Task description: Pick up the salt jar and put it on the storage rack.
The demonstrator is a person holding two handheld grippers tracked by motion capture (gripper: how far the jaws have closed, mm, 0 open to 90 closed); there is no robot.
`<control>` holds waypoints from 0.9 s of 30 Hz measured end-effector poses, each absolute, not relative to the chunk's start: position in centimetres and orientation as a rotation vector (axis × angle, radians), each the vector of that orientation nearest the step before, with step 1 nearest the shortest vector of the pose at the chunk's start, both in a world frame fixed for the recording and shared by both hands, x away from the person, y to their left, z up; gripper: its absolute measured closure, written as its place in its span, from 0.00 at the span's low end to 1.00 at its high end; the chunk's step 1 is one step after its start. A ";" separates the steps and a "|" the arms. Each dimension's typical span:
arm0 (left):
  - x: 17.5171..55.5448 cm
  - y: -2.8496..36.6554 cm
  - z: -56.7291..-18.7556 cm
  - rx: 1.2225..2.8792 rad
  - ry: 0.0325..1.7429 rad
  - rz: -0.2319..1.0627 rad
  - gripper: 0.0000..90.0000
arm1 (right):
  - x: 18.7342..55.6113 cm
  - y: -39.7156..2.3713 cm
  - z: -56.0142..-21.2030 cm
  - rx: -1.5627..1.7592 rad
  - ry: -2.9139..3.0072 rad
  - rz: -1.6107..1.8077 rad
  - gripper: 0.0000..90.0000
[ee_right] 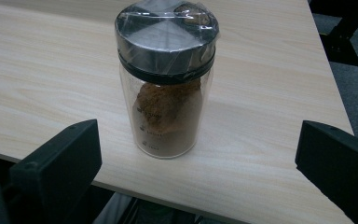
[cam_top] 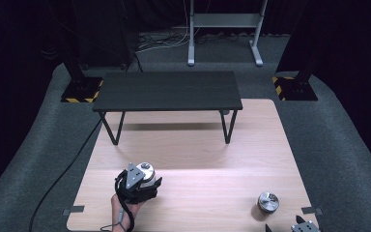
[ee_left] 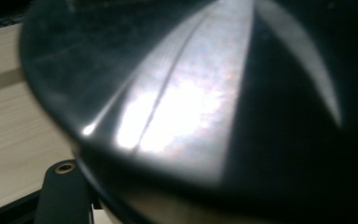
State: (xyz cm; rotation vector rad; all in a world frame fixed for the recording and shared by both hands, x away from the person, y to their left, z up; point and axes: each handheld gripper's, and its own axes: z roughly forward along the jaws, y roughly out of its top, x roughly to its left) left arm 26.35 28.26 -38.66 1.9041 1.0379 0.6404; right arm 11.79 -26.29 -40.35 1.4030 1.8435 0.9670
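Gripping a metal-lidded jar [cam_top: 146,173], the left gripper [cam_top: 142,181] stood at lower left of the high view, over the wooden table [cam_top: 198,154]. Its jaws were clenched on the jar. In the left gripper view, the jar's lid [ee_left: 191,107] sat hard against the lens, a blurred shiny dome across most of the frame, with one black jaw at lower left and pale table planks behind at left. A hand [cam_top: 123,208] entered from the bottom edge beneath that gripper, its cable trailing off the table's left side.

A second jar [cam_top: 267,203] stood upright at lower right of the high view, near the table's front edge. The right gripper view showed this jar [ee_right: 168,93] at frame centre, clear glass with brown powder inside and a film-covered metal lid. The right gripper [cam_top: 290,228] lay at the bottom right edge, just beside that jar; its jaws were released, spread wide to either side of the jar without touching it.

A black bench [cam_top: 166,92] stood across the table's far half, well apart from both jars.
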 end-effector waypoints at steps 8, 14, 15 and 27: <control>29.1 27.6 -37.2 1.936 1.001 0.604 0.34 | 11.7 -26.5 -40.2 1.397 1.854 0.977 0.00; 30.4 27.2 -36.6 1.933 0.983 0.596 0.34 | 11.8 -26.3 -40.2 1.391 1.857 0.989 0.00; 30.7 27.1 -36.5 1.940 0.983 0.593 0.34 | 11.9 -26.3 -40.2 1.390 1.861 0.986 0.00; 32.3 26.7 -35.7 1.941 0.978 0.586 0.34 | 11.7 -26.4 -40.2 1.379 1.850 0.994 0.00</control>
